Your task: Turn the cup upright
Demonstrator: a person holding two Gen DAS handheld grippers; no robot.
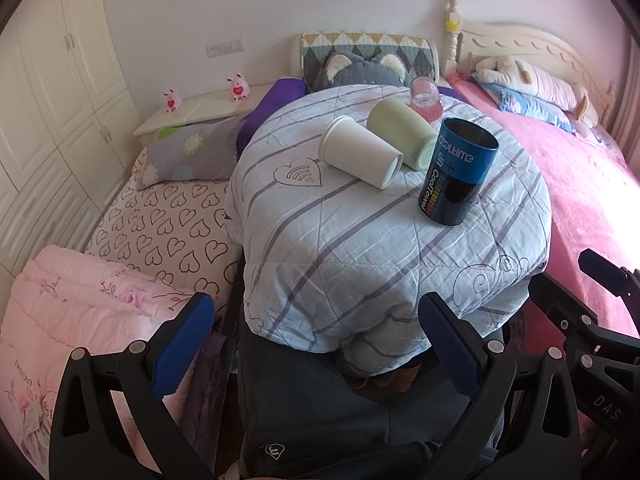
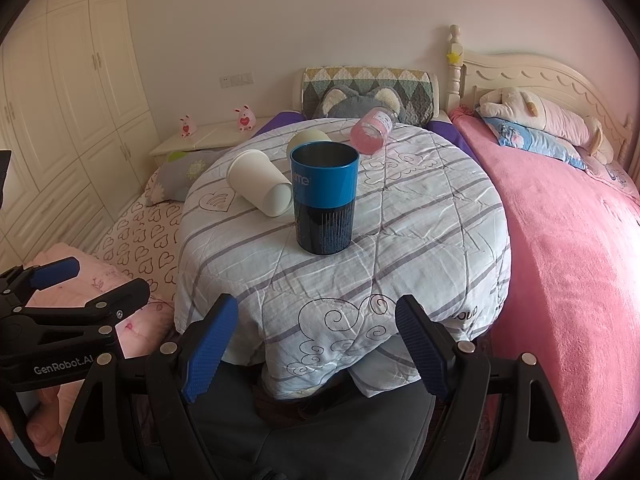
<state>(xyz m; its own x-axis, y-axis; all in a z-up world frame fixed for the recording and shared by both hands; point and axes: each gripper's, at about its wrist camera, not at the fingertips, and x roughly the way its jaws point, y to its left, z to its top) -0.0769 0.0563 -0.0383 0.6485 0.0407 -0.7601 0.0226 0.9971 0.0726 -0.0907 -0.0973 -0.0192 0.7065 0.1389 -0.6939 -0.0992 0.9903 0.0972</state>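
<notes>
A round table under a striped quilt (image 1: 360,248) (image 2: 420,220) carries several cups. A blue and black cup (image 1: 458,170) (image 2: 324,198) stands upright. A white cup (image 1: 360,152) (image 2: 260,186) lies on its side beside it. A pale green cup (image 1: 400,132) (image 2: 306,136) lies on its side behind. A pink glass cup (image 1: 426,100) (image 2: 372,130) lies at the far edge. My left gripper (image 1: 316,320) is open and empty at the table's near edge. My right gripper (image 2: 318,320) is open and empty at the near edge, and also shows in the left wrist view (image 1: 600,304).
A bed with a heart-print sheet (image 1: 168,232) lies left of the table, a pink blanket (image 1: 576,184) (image 2: 568,240) right. A folded pink quilt (image 1: 72,320) sits near left. White wardrobes (image 2: 60,100) line the left wall. Plush toys and pillows (image 2: 360,98) are behind.
</notes>
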